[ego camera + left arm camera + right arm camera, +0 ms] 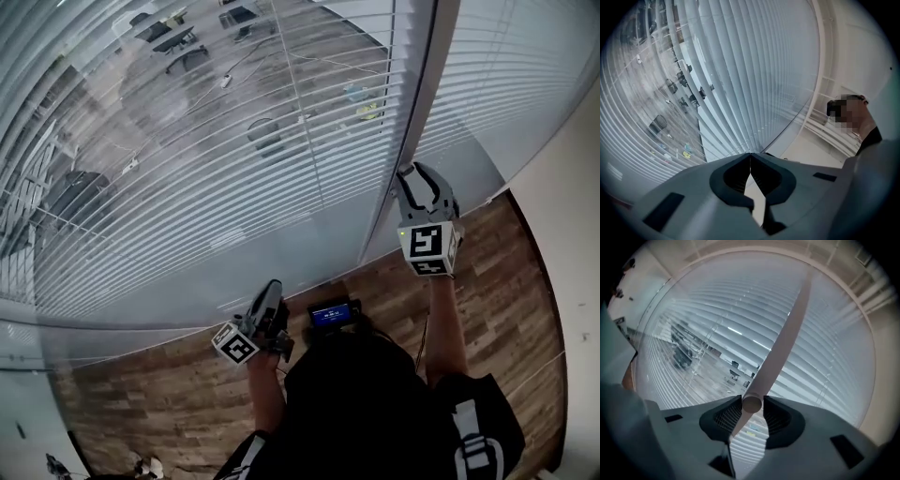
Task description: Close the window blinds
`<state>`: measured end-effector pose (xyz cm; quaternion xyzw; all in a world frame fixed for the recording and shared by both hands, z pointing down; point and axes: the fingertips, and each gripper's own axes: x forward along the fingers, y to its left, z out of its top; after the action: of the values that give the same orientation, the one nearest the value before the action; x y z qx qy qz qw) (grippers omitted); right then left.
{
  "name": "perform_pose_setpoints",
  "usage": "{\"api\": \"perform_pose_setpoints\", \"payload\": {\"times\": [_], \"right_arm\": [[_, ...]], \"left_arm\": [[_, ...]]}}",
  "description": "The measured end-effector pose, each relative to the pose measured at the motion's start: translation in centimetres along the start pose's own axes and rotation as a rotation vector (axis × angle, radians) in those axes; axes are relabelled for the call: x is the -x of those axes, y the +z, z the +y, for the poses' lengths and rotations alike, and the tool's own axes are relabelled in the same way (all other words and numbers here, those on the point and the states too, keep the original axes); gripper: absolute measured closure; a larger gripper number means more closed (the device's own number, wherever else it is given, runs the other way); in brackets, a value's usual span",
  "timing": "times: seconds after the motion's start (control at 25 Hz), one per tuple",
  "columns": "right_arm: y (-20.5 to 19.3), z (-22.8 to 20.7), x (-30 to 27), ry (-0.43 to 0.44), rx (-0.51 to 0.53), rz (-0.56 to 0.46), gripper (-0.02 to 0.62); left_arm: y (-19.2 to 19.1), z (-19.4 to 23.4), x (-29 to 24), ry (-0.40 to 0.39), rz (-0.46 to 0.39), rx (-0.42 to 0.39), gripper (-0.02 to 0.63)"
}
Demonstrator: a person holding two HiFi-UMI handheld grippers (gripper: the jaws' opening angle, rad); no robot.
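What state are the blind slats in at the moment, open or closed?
Open, at least partly: chairs beyond show through the gaps between the slats.

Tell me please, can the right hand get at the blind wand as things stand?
Likely yes: the end of the wand already sits between the parted jaws of the right tool, with nothing blocking it.

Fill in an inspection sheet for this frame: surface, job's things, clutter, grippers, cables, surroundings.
Surface: wood-plank floor below the glass wall.
Job's things: blinds, slats partly open; wand hangs in front.
Clutter: small unclear items at the floor's lower-left edge.
Grippers: right gripper open, the wand's end between its jaws; left gripper shut, empty, held low.
Cables: thin lift cords down the blinds.
Surroundings: desks and chairs beyond the glass; lit screen at the person's chest.
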<state>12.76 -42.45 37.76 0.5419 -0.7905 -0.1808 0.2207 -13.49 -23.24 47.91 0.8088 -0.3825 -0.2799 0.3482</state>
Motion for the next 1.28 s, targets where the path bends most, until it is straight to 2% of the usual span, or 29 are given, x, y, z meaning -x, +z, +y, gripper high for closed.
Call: {"api": "perform_pose_setpoints", "payload": {"times": [0.12, 0.2, 0.32, 0.64, 0.76, 0.92, 1.04, 1.16, 1.28], "right_arm": [[0.2, 0.2, -0.3, -0.014, 0.058, 0.023, 0.461], [0.3, 0.3, -0.4, -0.002, 0.018, 0.027, 0.463], [-0.1, 0.2, -0.5, 0.051, -0.171, 0.033, 0.465], [-1.2, -0.6, -0.8, 0.255, -0.796, -0.017, 0.465], [-1.4, -0.6, -0.8, 0.296, -0.931, -0.039, 0.465], [-1.4, -0.6, -1.0, 0.313, -0.982, -0.050, 0.465], [-1.4, -0.6, -1.0, 0.319, -0.960, -0.072, 0.463], [-1.0, -0.6, -0.8, 0.292, -0.849, -0.087, 0.463], [-0.4, -0.7, -0.8, 0.218, -0.654, -0.081, 0.462]], "left_arm": [[0.3, -0.2, 0.1, 0.002, -0.001, -0.006, 0.604], [0.5, -0.2, 0.3, 0.005, -0.005, -0.009, 0.604], [0.4, -0.1, 0.1, 0.005, -0.005, -0.008, 0.604], [0.2, -0.2, -0.9, -0.017, 0.008, -0.013, 0.604], [0.1, -0.2, -1.0, -0.022, 0.012, -0.011, 0.604], [0.1, 0.0, -1.0, -0.020, 0.008, -0.010, 0.604], [0.0, 0.1, -0.9, -0.016, 0.009, -0.006, 0.604], [0.0, 0.0, -0.7, -0.013, 0.008, -0.003, 0.604], [0.2, 0.1, -0.6, -0.004, 0.003, -0.007, 0.604]]}}
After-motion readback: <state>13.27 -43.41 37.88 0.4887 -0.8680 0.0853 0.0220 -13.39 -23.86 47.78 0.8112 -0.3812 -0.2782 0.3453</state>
